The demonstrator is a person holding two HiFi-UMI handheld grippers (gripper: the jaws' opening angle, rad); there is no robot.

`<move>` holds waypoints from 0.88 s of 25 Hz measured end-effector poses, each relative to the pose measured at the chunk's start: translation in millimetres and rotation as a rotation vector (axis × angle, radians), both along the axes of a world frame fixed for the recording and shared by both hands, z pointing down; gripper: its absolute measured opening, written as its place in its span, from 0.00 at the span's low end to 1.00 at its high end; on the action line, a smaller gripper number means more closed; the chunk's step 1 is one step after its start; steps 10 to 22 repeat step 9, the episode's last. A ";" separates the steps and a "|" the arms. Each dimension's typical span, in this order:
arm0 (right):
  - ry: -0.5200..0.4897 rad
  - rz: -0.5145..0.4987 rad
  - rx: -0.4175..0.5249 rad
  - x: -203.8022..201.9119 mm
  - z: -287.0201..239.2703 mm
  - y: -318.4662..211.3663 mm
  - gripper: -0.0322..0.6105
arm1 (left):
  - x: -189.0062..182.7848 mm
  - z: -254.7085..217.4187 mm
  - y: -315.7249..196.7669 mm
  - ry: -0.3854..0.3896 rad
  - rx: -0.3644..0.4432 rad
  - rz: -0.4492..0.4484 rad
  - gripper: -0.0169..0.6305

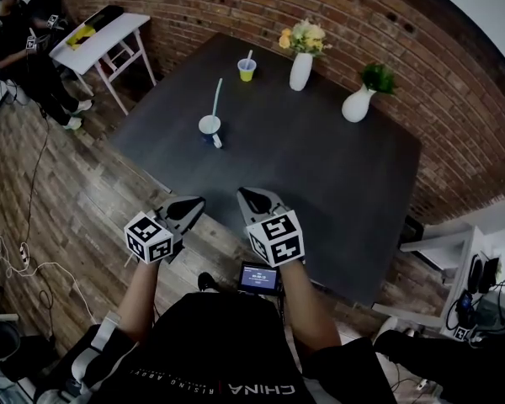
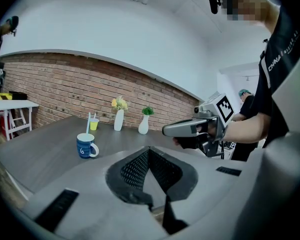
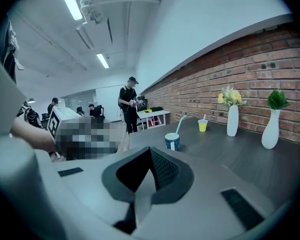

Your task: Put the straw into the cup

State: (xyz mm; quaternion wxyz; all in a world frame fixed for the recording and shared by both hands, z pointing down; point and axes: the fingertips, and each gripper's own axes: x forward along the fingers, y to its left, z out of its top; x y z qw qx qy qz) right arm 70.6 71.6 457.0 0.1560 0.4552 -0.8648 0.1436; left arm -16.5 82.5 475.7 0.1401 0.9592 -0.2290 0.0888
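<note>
A blue mug (image 1: 209, 127) with a white rim stands on the dark table (image 1: 320, 167), and a pale blue straw (image 1: 216, 98) leans out of it. Farther back stands a small yellow cup (image 1: 247, 71) with a white straw in it. My left gripper (image 1: 196, 204) and right gripper (image 1: 247, 195) hover side by side over the table's near edge, well short of the mug. Both are shut with nothing between the jaws. The left gripper view shows the mug (image 2: 86, 145) ahead to the left; the right gripper view shows the mug (image 3: 172, 141) straight ahead.
A white vase with yellow flowers (image 1: 301, 67) and a white vase with a green plant (image 1: 358, 101) stand at the table's back right. A white side table (image 1: 101, 36) and seated people are at the far left. A brick wall runs behind the table.
</note>
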 end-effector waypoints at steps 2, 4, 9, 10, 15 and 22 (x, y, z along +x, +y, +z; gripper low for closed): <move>-0.007 -0.011 0.004 -1.2 -0.8 -3.3 0.05 | 1.1 -1.0 -1.9 -0.004 0.002 -0.001 0.03; -0.012 -0.019 0.008 -2.6 -2.2 -5.7 0.06 | 2.8 -1.7 -2.6 -0.007 0.003 0.007 0.03; -0.022 -0.024 0.010 -2.0 -4.1 -6.6 0.06 | 7.4 -3.4 -0.4 -0.003 0.003 0.018 0.03; -0.022 -0.024 0.010 -2.0 -4.1 -6.6 0.06 | 7.4 -3.4 -0.4 -0.003 0.003 0.018 0.03; -0.022 -0.024 0.010 -2.0 -4.1 -6.6 0.06 | 7.4 -3.4 -0.4 -0.003 0.003 0.018 0.03; -0.022 -0.024 0.010 -2.0 -4.1 -6.6 0.06 | 7.4 -3.4 -0.4 -0.003 0.003 0.018 0.03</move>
